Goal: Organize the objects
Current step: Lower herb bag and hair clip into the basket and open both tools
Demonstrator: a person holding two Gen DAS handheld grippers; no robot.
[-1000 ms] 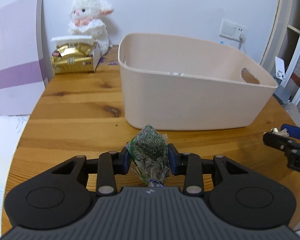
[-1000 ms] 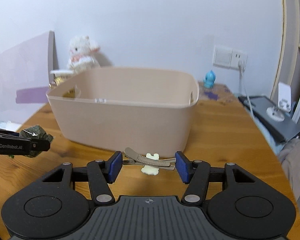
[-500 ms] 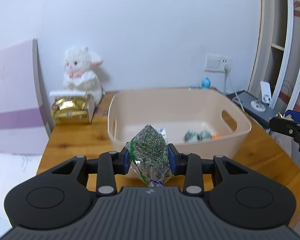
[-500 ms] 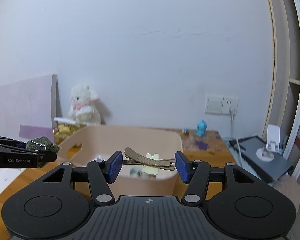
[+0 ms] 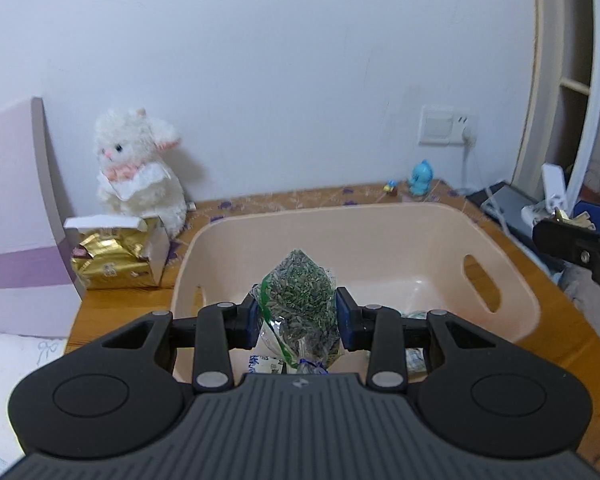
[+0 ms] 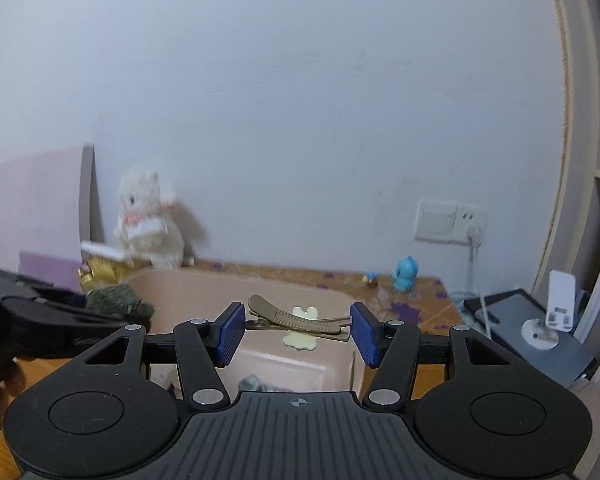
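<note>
L gripper [image 5: 296, 316] clamps herb bag [image 5: 300, 300], R gripper [image 6: 298, 334] clamps hair clip [image 6: 296, 318]; both now nearer over bin [image 5: 512, 292].

bin [image 5: 516, 304] open on top, packets on floor, plush [image 5: 134, 172] & gold box [image 5: 116, 260] crowd left side

A home room, likely a bedroom or study. A wooden table [image 5: 560, 344] stands against a plain white wall. At left centre sits a white plush lamb [image 5: 136, 172]. A wall switch and socket [image 5: 446, 125] is at right, shelving [image 5: 572, 80] at far right.
</note>
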